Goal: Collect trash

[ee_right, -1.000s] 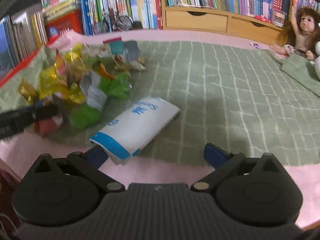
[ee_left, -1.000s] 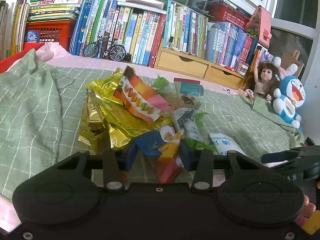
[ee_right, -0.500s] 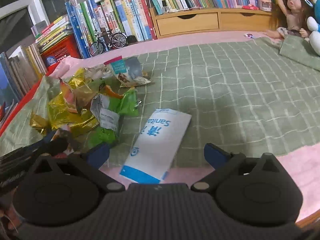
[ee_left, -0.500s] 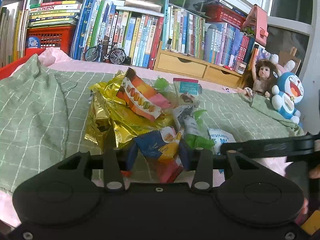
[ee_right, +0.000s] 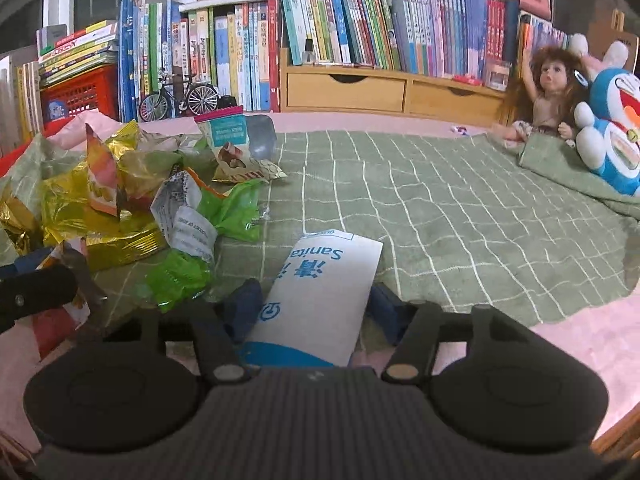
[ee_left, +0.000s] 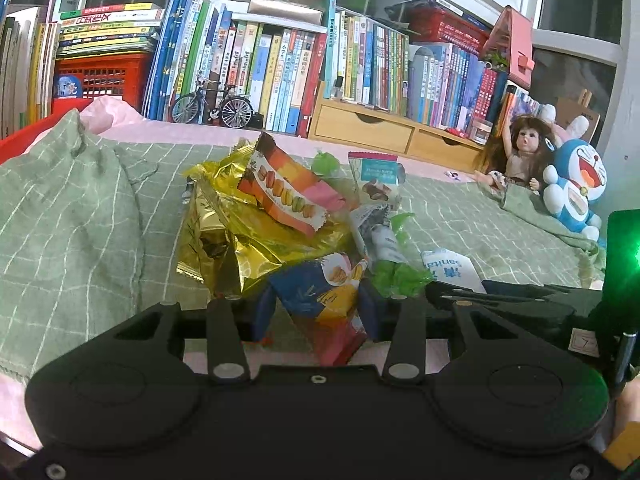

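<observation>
Snack wrappers lie in a heap on a bed with a green checked blanket (ee_right: pixel 460 216).

Behind the bed stand long rows of books (ee_left: pixel 280 60), a red crate (ee_left: pixel 100 76), a toy bike (ee_left: pixel 212 106) and wooden drawers (ee_right: pixel 348 90); whether anything is in the drawers cannot be seen. A doll (ee_right: pixel 548 92) and a blue plush cat (ee_right: pixel 612 132) sit at the far right. The pile of wrappers (ee_left: pixel 260 216) is gold, orange and green. The left gripper (ee_left: pixel 316 312) has its jaws partly closed on a blue and orange snack bag (ee_left: pixel 324 292) at the near edge of the pile. The right gripper (ee_right: pixel 312 308) is closing its jaws, one on each side of a white and blue tissue pack (ee_right: pixel 320 292) just right of the pile; the jaws do not seem to squeeze it yet.
</observation>
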Tool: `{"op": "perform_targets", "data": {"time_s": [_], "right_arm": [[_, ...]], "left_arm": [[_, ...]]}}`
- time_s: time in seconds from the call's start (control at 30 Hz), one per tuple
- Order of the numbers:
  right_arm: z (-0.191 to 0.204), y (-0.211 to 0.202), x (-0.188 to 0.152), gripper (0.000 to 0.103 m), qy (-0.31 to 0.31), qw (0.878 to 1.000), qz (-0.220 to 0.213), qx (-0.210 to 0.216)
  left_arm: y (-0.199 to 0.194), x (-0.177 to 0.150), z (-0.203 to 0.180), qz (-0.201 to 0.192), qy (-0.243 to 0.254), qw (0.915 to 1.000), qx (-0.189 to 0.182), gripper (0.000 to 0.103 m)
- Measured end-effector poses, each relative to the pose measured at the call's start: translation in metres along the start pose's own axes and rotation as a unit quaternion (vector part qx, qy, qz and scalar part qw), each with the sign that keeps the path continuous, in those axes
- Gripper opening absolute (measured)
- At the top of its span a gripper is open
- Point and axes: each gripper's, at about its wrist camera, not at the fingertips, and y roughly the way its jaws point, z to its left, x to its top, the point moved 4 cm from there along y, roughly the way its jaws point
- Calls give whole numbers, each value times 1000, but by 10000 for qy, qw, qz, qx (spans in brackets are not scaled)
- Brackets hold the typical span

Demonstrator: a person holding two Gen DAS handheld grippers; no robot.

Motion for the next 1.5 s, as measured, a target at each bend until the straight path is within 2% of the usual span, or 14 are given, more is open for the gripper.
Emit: {"op": "perform_targets", "data": {"time_s": [0.27,0.5,0.83,1.17,1.37,1.5], "right_arm": [[-11,-14,-5,43,210,9995,-101,213],[-20,-32,-9,33,279,9984,-158,456],[-23,-82,-27,30,378,9903,-124,1329],[-31,-131,-57,28,356,9831,29,1794],[-31,-151,-77,28,292,9803,312,1928],[-32,-152,-96,28,204,9773,809,1949]], "left_arm": [[-4,-2,-5,5,35,10000,-91,41],[-13,-5,-13,23,87,9998,-169,40],[-44,-25,-24,94,170,9996,-219,38],[-84,-51,-38,321,378,9978,-447,37],[-103,-73,-42,670,482,9949,-575,37],[-101,-97,-42,1064,565,9912,-543,37]]}}
